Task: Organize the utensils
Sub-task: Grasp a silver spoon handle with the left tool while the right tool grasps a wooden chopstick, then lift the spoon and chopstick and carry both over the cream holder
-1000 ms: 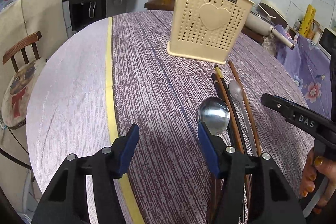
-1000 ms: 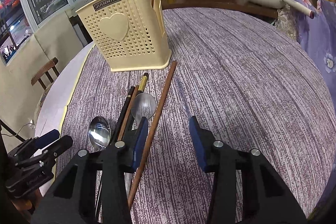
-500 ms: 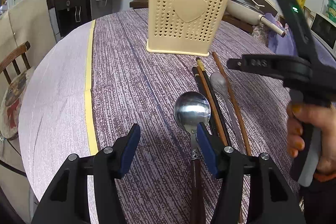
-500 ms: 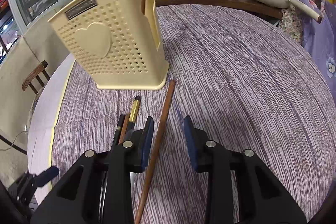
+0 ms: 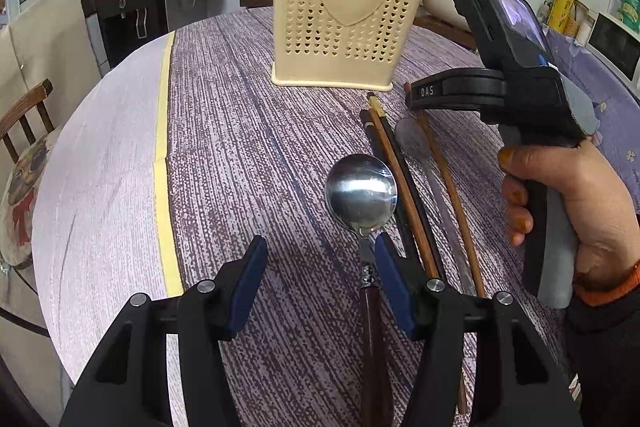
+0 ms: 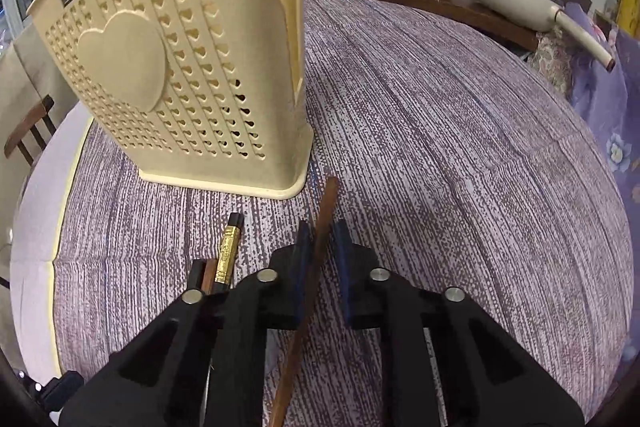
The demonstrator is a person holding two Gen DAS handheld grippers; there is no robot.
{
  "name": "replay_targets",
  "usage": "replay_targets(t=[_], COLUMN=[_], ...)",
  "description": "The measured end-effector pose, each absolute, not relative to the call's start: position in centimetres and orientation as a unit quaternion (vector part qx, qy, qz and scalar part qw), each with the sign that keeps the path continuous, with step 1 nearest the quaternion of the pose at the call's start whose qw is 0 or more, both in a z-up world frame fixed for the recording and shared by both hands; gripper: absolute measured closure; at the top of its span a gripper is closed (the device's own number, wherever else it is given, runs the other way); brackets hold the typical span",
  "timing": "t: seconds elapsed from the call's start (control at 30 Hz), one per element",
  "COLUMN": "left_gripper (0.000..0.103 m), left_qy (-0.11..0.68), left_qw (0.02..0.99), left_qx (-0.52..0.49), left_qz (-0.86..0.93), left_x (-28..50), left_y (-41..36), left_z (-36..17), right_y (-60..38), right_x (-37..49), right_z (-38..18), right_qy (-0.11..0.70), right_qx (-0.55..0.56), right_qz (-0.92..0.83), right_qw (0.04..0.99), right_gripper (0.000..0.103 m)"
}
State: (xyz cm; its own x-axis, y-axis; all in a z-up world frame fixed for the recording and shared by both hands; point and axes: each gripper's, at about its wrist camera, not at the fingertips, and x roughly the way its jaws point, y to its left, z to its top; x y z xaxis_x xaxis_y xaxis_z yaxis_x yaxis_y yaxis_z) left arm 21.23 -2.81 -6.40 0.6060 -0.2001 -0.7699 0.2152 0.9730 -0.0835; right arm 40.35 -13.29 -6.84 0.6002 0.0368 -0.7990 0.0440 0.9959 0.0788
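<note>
Right wrist view shows the right gripper (image 6: pixel 320 247) pinched tight on a brown chopstick (image 6: pixel 326 203) to lift it toward the far holder (image 6: pixel 180 59), while the left gripper (image 5: pixel 318 267) waits half open around a spoon (image 5: pixel 361 195), gripping nothing

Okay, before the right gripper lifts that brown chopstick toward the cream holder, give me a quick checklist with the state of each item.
1. Right gripper closed around the brown chopstick: ok, the stick runs between its pads.
2. Only one utensil between them: ok; the gold-tipped chopstick lies outside, to the left.
3. Cream holder upright on the table: ok.
4. Holder's opening free: cannot tell, the top is not visible.
5. Left gripper out of the way: ok, open, hovering near the metal spoon.
</note>
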Motion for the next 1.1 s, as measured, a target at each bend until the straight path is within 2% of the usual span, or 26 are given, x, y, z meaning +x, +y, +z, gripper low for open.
replay_targets(t=[0.47,0.8,0.97,1.1], left_gripper=[0.047,0.047,0.056,0.056], left_qy=[0.433,0.439,0.441,0.443], left_qw=[0.890,0.887,0.887,0.886], left_qx=[0.083,0.082,0.082,0.080], left_qz=[-0.119,-0.113,-0.112,-0.109], left_x=[21.7,24.4,25.0,25.2], left_y=[-5.8,-7.0,-7.4,-7.7], left_z=[-7.1,-7.1,-7.1,-7.1], right_y=[-14.9,-15.5,-15.6,-15.4], right_x=[38.0,38.3,38.6,38.4], right_z=[-6.8,-6.9,-7.0,-7.0], right_qy=[0.452,0.455,0.455,0.454], right_qx=[0.089,0.088,0.086,0.086], right_qz=[0.023,0.033,0.032,0.032], right_qw=[0.887,0.885,0.886,0.886], right_gripper=[0.094,0.094,0.095,0.094])
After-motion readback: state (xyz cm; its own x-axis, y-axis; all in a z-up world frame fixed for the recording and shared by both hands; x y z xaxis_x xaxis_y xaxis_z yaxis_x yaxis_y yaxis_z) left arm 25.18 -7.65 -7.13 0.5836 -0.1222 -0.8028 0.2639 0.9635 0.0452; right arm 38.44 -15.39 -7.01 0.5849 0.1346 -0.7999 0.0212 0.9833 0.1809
